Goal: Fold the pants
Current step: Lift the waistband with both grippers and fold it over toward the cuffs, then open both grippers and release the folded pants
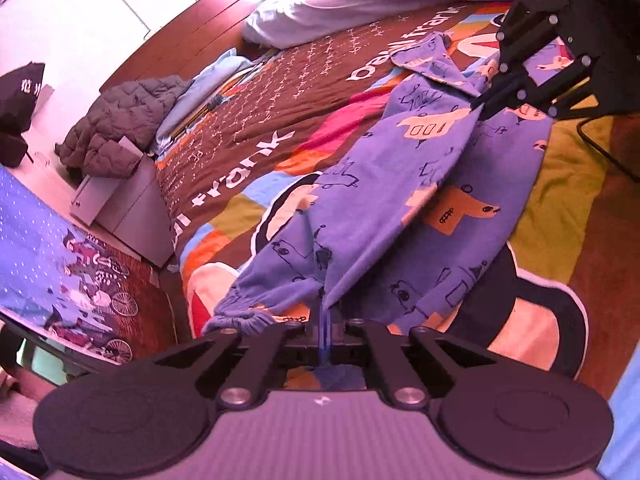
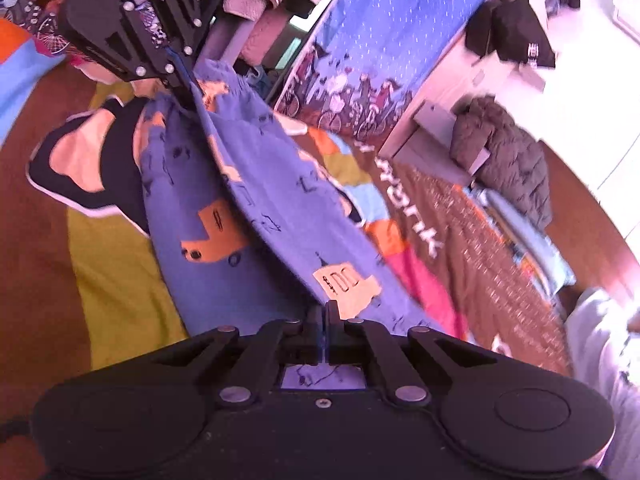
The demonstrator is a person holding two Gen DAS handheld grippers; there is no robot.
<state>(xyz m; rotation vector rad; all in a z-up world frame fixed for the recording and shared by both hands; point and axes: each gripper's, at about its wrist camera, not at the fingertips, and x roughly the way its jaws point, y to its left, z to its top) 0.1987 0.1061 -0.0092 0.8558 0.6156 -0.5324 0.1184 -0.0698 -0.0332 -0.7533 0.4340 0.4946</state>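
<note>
Both tongs clamped on pants [image 1: 420, 184] | left [image 1: 326, 312] | right [image 2: 325, 312] | over bedspread [image 1: 256, 120]

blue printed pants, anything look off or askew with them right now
Nothing damaged. The blue printed cotton pants hang stretched between the left gripper and the right gripper, both shut on fabric; one leg lies rumpled and twisted on the colourful patchwork bedspread, not yet flat.
</note>
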